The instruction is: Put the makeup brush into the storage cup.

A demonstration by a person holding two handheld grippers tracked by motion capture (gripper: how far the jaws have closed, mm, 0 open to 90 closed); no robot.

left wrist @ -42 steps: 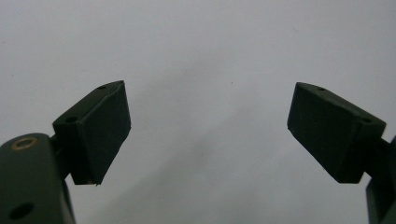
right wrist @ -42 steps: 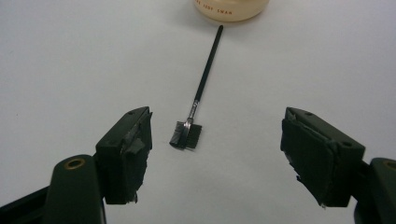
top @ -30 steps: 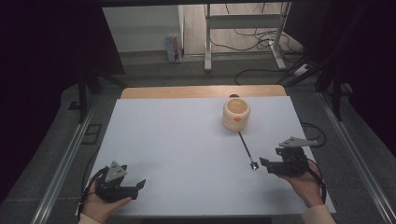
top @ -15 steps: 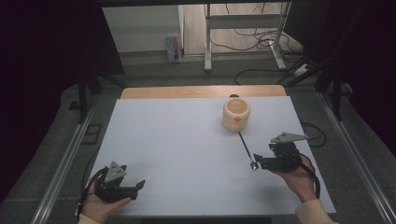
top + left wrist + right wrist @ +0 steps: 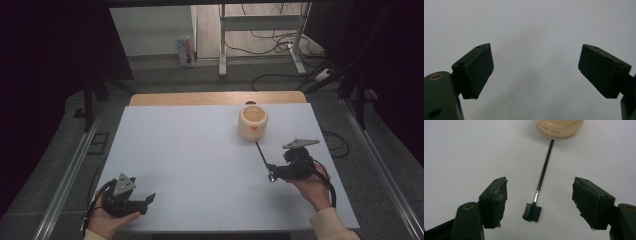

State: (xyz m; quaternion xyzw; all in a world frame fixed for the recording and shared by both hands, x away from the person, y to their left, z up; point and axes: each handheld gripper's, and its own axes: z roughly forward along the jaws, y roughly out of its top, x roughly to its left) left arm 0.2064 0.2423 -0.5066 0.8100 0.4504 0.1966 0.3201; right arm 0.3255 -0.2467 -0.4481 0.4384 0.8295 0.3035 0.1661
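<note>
A thin black-handled brush (image 5: 543,171) lies on the white table, its small comb head (image 5: 532,212) nearest me and its far tip almost touching a cream cup (image 5: 560,127). My right gripper (image 5: 540,182) is open, and its jaws stand on either side of the comb head without touching it. In the high view the right gripper (image 5: 273,174) sits at the near end of the brush (image 5: 262,157), below the cup (image 5: 253,121). My left gripper (image 5: 146,202) rests at the near left, open (image 5: 536,47) over bare white surface with nothing between its jaws.
The white tabletop (image 5: 190,155) spreads wide between the two hands. A wooden strip (image 5: 215,98) runs along its far edge. Metal rails (image 5: 70,170) flank the table, and cables lie on the floor beyond.
My right gripper has moved left along the table until its jaws flank the brush's comb head. The left hand, the cup and the brush have stayed put.
</note>
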